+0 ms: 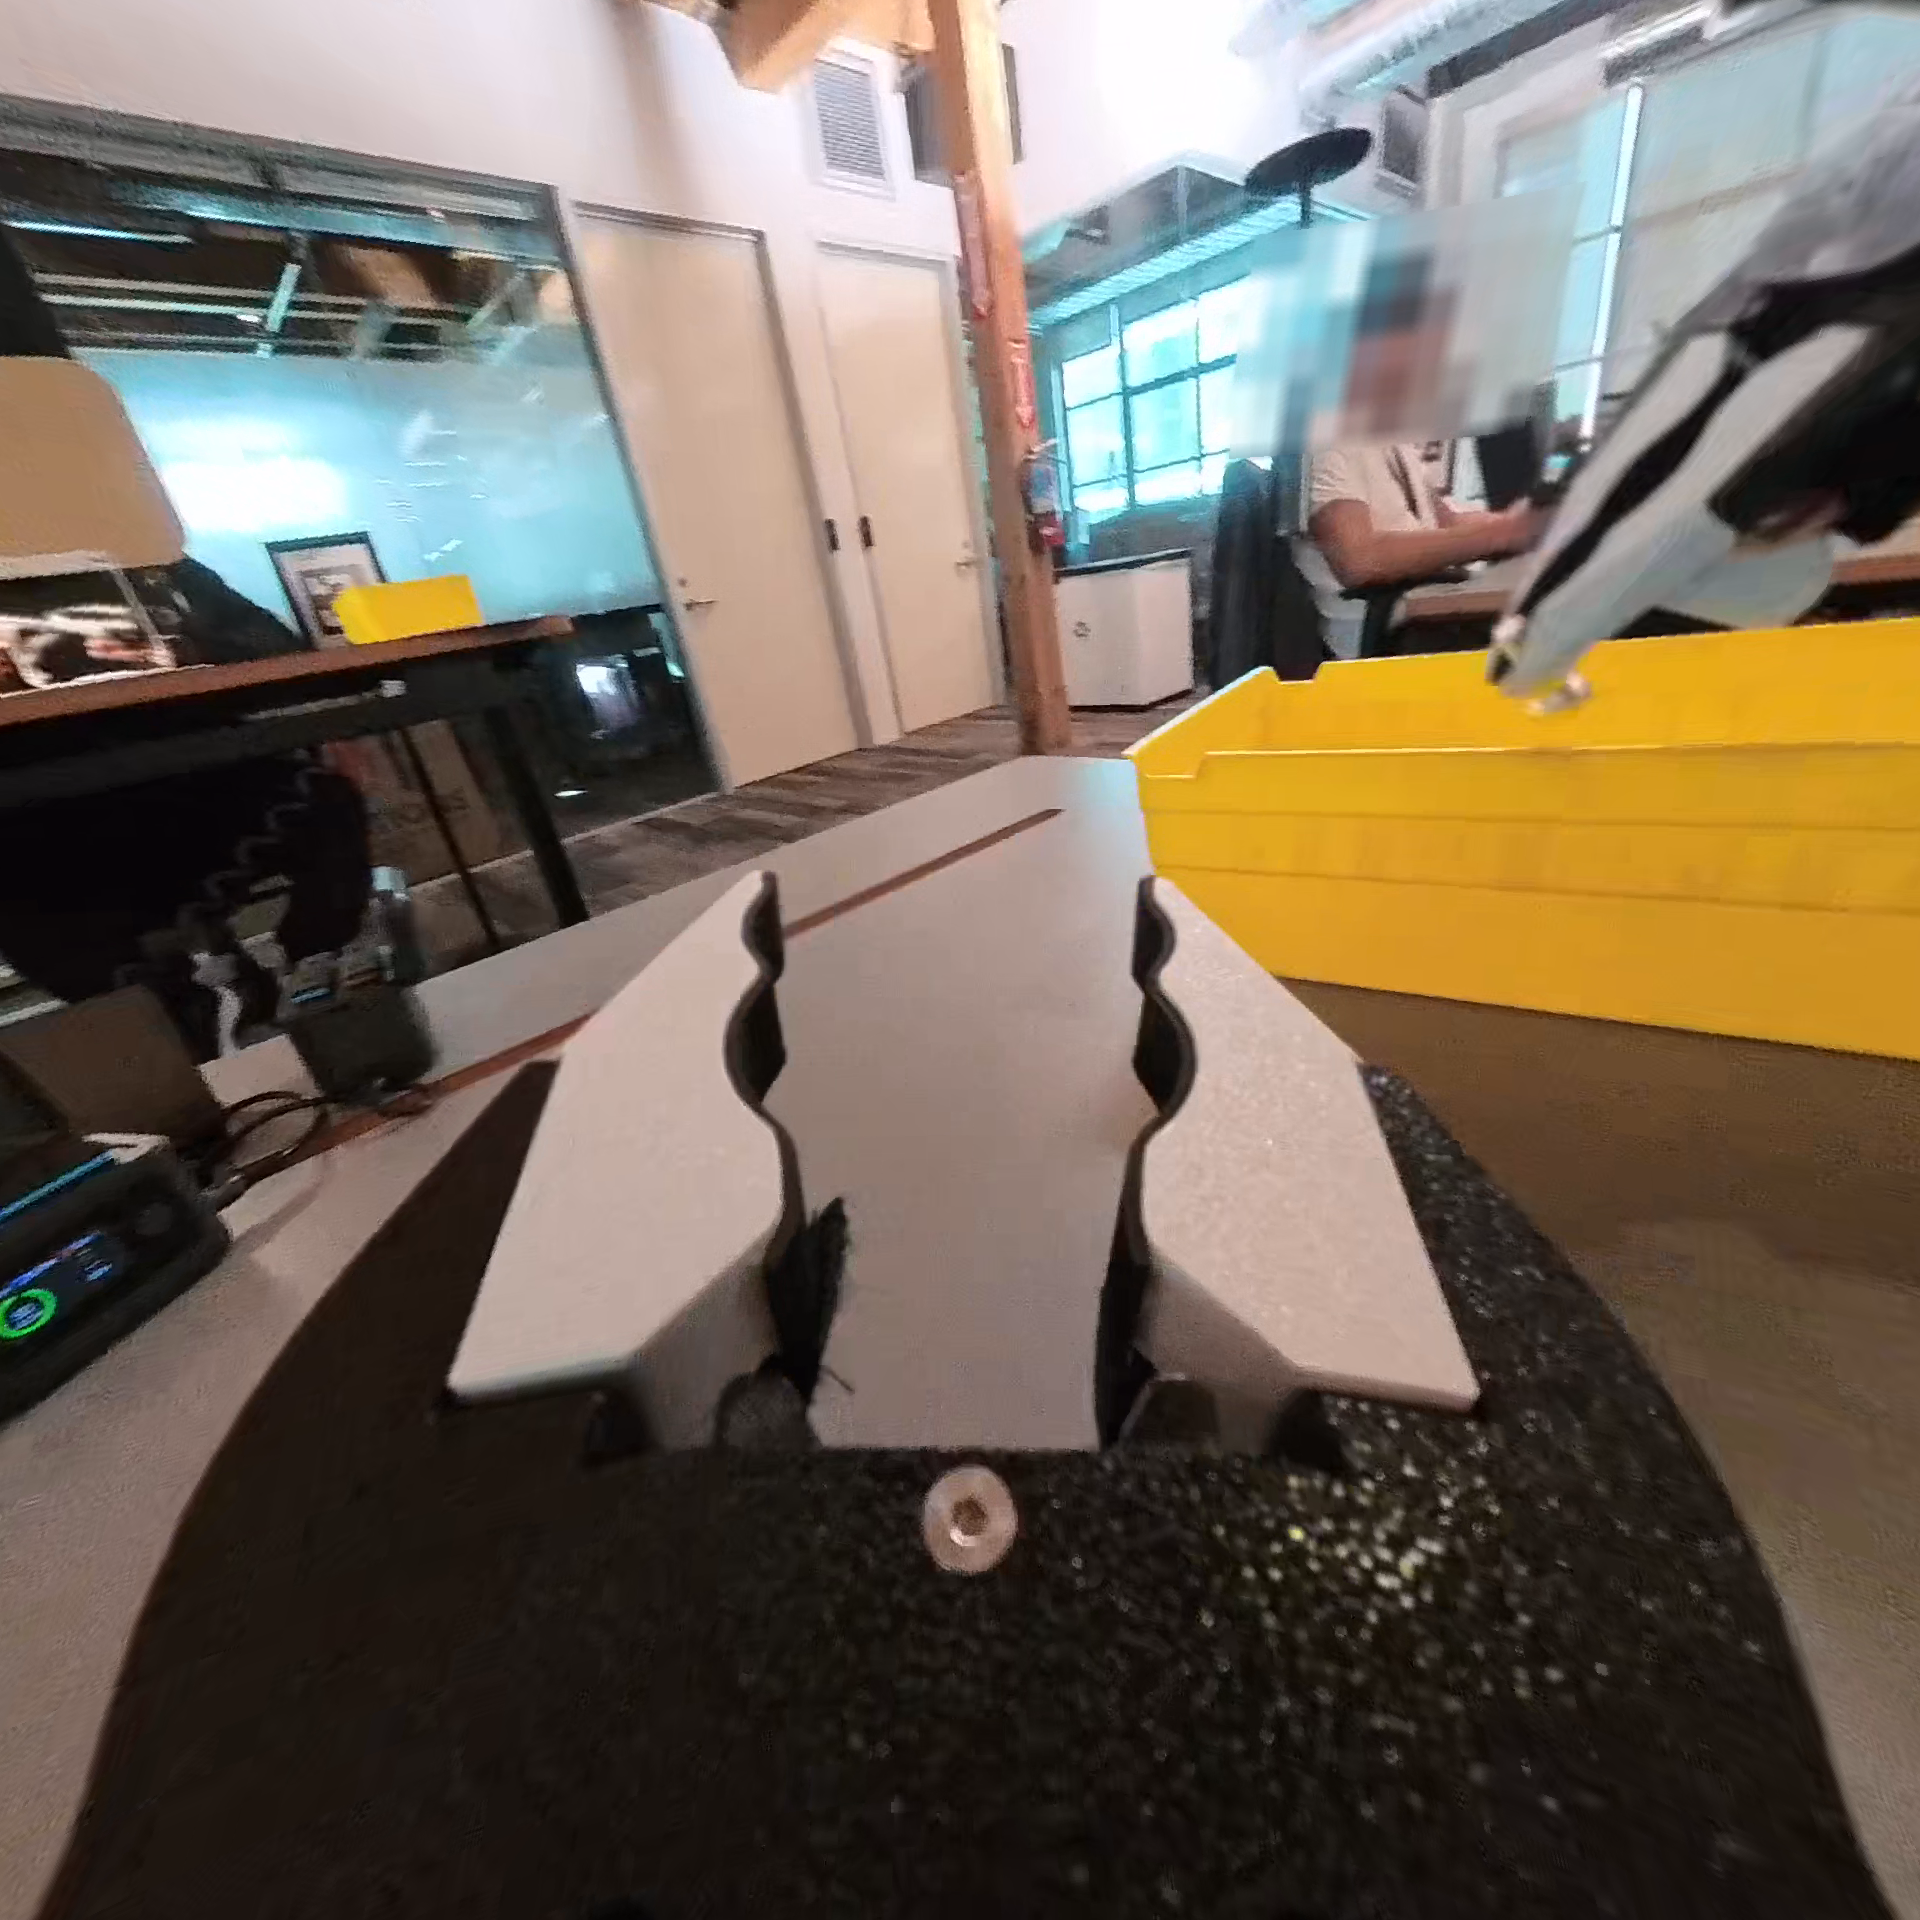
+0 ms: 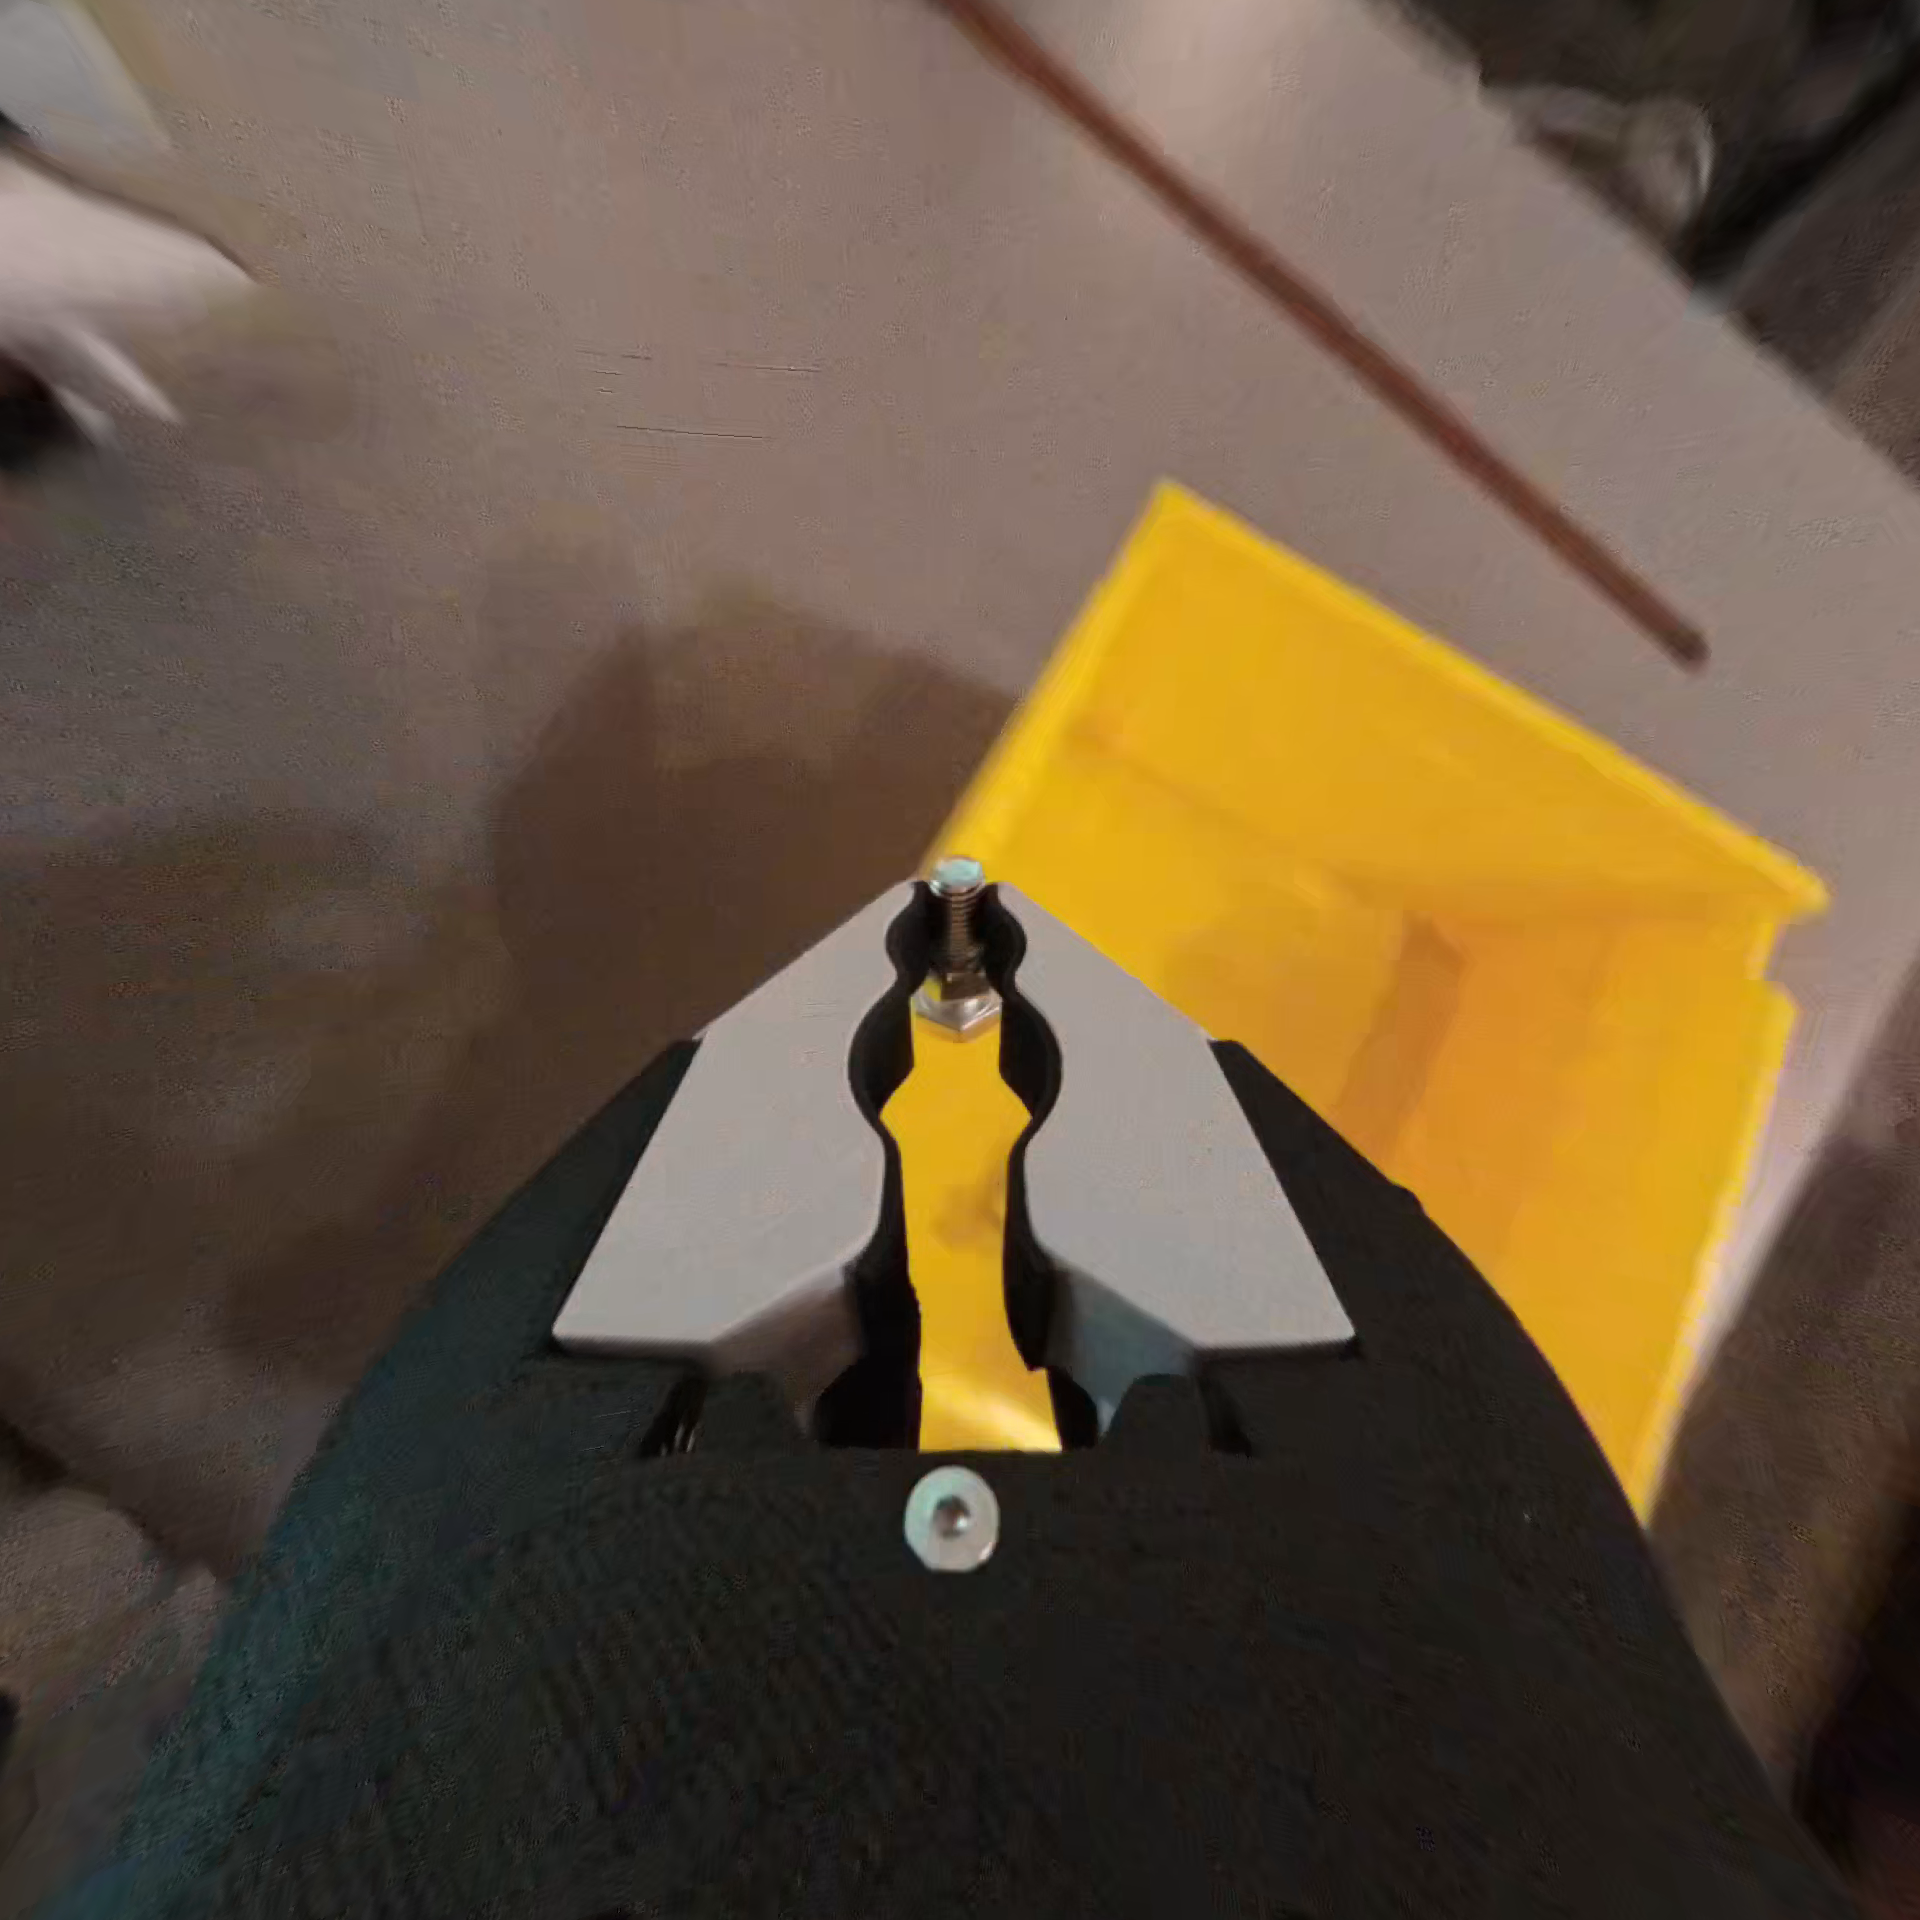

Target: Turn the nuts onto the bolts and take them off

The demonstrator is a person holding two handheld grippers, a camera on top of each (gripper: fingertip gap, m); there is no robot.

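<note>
My right gripper (image 2: 957, 914) is shut on a small silver bolt (image 2: 956, 935) with a nut (image 2: 954, 1010) threaded on it. The bolt lies along the fingers, its head at the tips. I hold it above the near left corner of a yellow bin (image 2: 1455, 935). In the left wrist view the right gripper (image 1: 1538, 675) hangs over the bin's rim (image 1: 1455, 717) with the metal bolt at its tips. My left gripper (image 1: 956, 914) is open and empty, low over the grey table (image 1: 987, 831), left of the bin.
A dark groove (image 2: 1351, 343) runs across the table. At the left edge sit a small device with a lit screen (image 1: 73, 1288) and cables (image 1: 270, 1122). A person sits at a desk (image 1: 1382, 530) far behind the bin. Another yellow bin (image 1: 410, 605) stands on a far table.
</note>
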